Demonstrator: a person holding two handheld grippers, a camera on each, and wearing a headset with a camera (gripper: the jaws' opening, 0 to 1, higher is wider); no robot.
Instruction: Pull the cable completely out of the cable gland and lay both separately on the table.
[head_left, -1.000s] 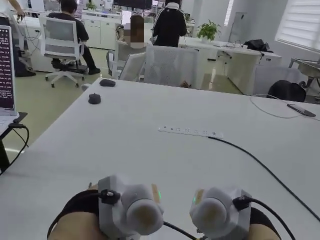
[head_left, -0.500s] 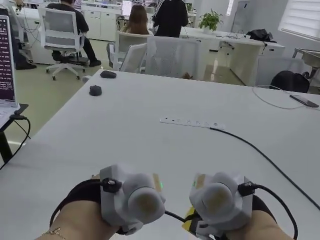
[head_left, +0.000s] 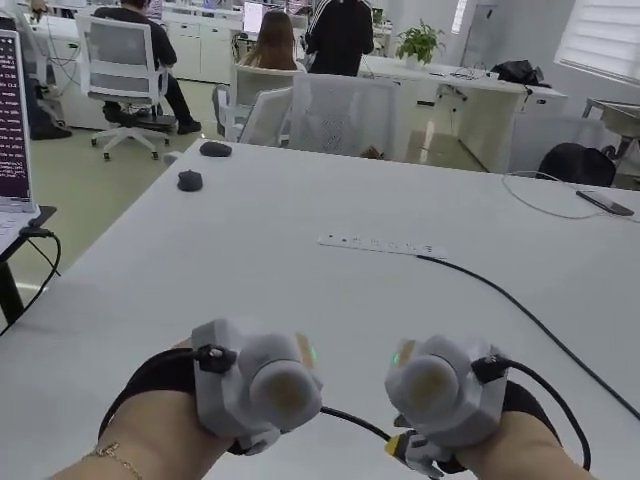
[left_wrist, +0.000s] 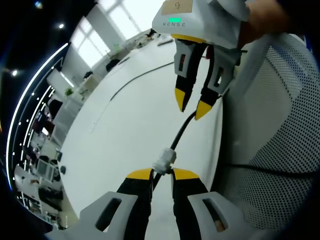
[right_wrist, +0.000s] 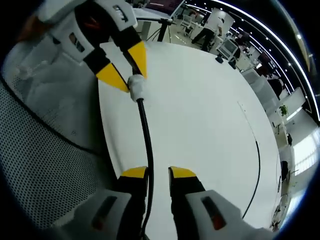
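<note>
**Left gripper view: gland pinched, cable not yet out**

First the left gripper (left_wrist: 161, 174): its jaws are pressed in on the tail of the white gland (left_wrist: 164, 159), which pokes out past the tips. From the gland the black cable (left_wrist: 182, 127) runs straight across to the right gripper (left_wrist: 191, 110). Both things hang low over the near edge of the table (head_left: 330, 300). In the right gripper view the cable passes between that gripper's jaws, lying against one. Whether they truly bite it I cannot tell from this angle.

To do this pull well, I reckon the left should stay dead still as the anchor. The right should draw away along the cable's own line, with no sideways bend at the gland's mouth. I would want a firm nip on the cable first. If it slips, I would take a fresh hold closer to the gland and pull in short strokes.

Pose: the left hand (head_left: 150, 440) and right hand (head_left: 510, 455) sit side by side close to the body. The wrists are turned inward, so the two grippers point nose to nose, slightly apart.
</note>
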